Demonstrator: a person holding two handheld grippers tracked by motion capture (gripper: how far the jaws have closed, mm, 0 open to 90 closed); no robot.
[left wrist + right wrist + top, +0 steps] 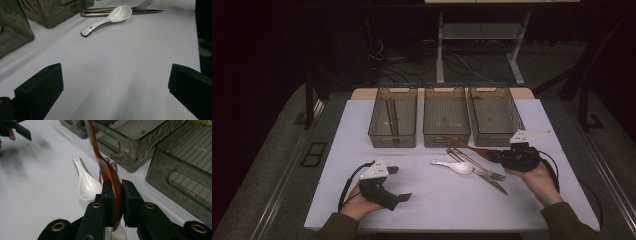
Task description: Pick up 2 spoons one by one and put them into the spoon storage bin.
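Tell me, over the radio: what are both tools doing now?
Right tool shut on brown wooden spoon, by the bins. Left tool open, empty. White spoon, fork, knife on the table, beside the lift path.

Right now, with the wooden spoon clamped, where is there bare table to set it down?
Bare white table lies between the left hand-held gripper and the white spoon, and along the near edge. It is crowded by the fork and knife, near the right hand-held gripper holding the wooden spoon.

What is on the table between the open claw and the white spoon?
Nothing: the left gripper view shows bare white table between the left gripper and the white spoon.
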